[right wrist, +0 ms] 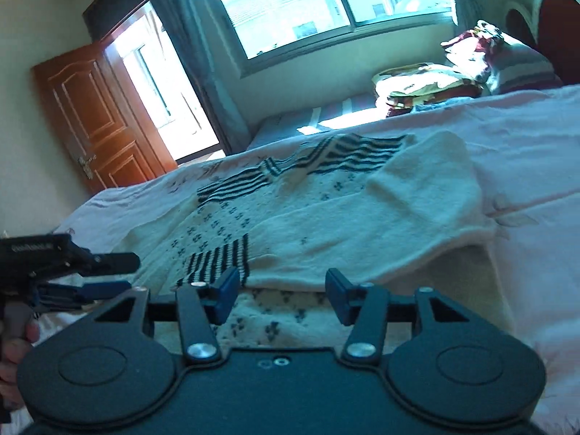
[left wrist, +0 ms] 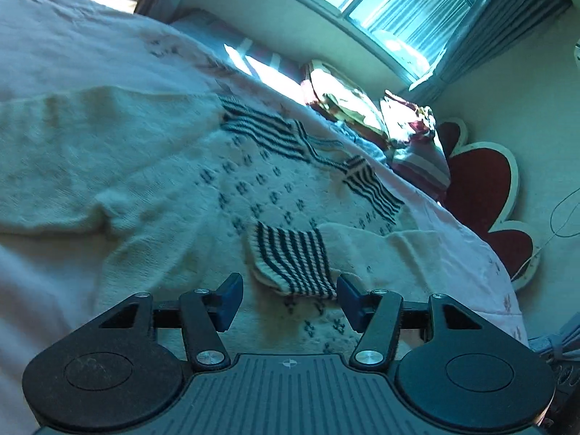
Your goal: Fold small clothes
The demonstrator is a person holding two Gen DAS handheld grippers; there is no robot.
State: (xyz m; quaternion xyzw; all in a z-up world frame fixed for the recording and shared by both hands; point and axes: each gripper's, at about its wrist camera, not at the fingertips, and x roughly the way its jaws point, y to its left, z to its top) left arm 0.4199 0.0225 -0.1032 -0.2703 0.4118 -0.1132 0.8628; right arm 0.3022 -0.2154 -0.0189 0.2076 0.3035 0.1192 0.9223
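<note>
In the right wrist view an orange wooden door [right wrist: 98,116] stood open at upper left, a window [right wrist: 326,3] at top centre, and pillows [right wrist: 482,61] at upper right. A pink bedsheet [right wrist: 525,152] covered the bed. The white knit sweater [right wrist: 326,210] lay spread across the frame's middle, its striped cuff [right wrist: 221,261] folded inward. The left gripper [right wrist: 119,273] entered level from the lower left edge. The right gripper [right wrist: 282,295] hovered low, jaws apart, nothing between them. In the left wrist view, the left gripper's [left wrist: 290,297] jaws flanked the cuff [left wrist: 293,261], unclamped.

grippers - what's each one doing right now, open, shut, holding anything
Left gripper: open, nothing held, above the sweater's striped cuff.
Right gripper: open, nothing held, over the folded sleeve.
</note>
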